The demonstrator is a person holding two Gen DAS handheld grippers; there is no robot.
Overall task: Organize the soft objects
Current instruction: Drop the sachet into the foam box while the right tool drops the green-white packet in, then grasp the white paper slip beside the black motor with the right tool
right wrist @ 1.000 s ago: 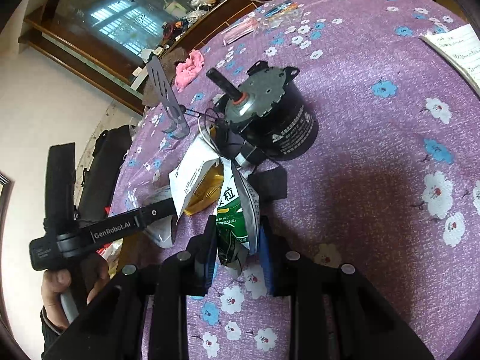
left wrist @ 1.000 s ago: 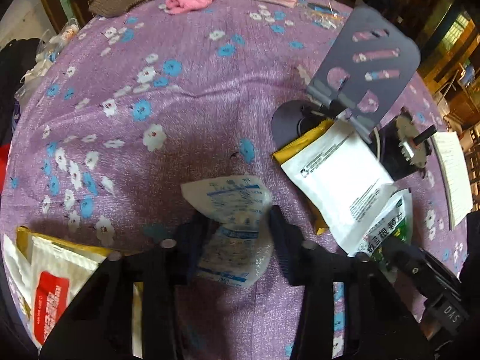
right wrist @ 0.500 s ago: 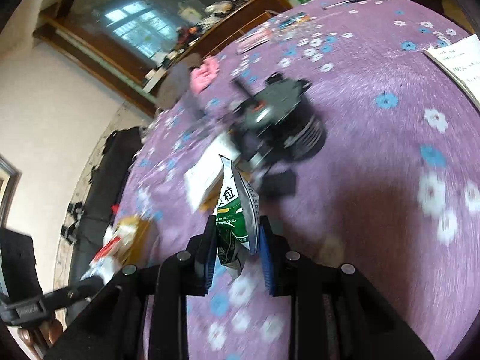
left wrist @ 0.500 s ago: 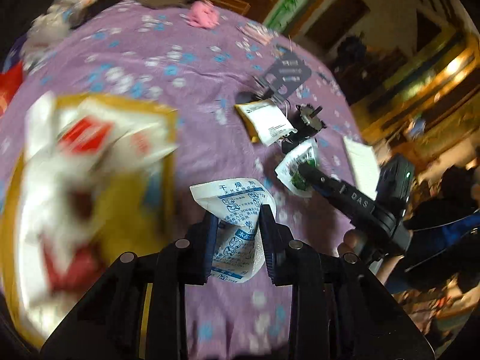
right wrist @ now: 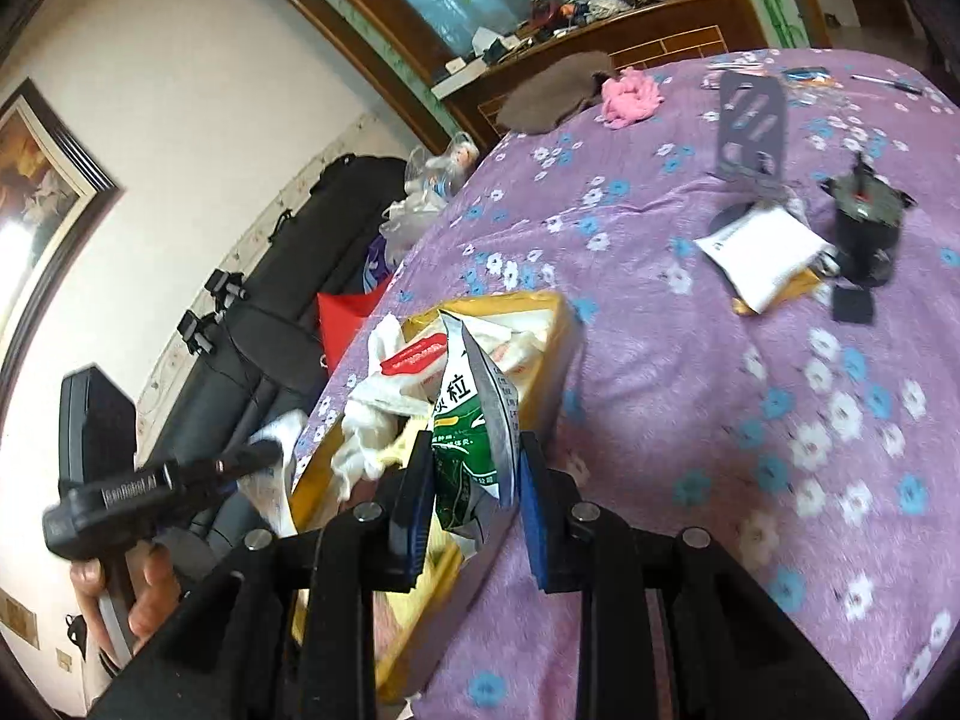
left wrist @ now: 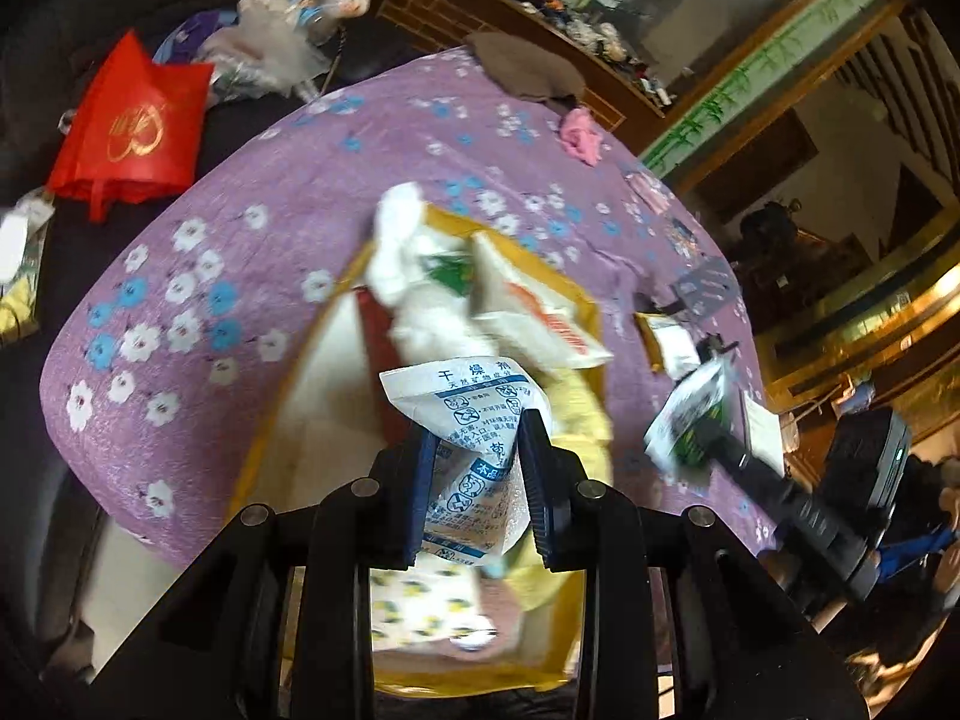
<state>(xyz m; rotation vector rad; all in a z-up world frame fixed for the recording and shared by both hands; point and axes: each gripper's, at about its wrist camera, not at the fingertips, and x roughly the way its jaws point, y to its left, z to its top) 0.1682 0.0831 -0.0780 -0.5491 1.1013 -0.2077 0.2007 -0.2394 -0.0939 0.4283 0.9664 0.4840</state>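
Observation:
My left gripper (left wrist: 477,438) is shut on a white packet with blue print (left wrist: 462,402) and holds it above the open yellow box (left wrist: 282,396), which is filled with white pouches and cloths. My right gripper (right wrist: 474,456) is shut on a green and white packet (right wrist: 474,414), hanging over the near corner of the same box (right wrist: 540,300). The left wrist view shows that green packet (left wrist: 690,426) off to the right. In the right wrist view the left gripper (right wrist: 264,453) is at the box's left side, held by a hand (right wrist: 138,594).
On the purple flowered tablecloth (right wrist: 690,396) lie a black motor (right wrist: 864,222), a white and yellow pouch (right wrist: 762,252), a grey slotted plate (right wrist: 753,120), a pink cloth (right wrist: 630,93) and a brown knit piece (right wrist: 552,90). A red bag (left wrist: 132,126) sits beyond the table edge.
Both grippers lifted their packets off the cloth near the motor and carried them over to the yellow box. The left jaws tightened on the white packet.

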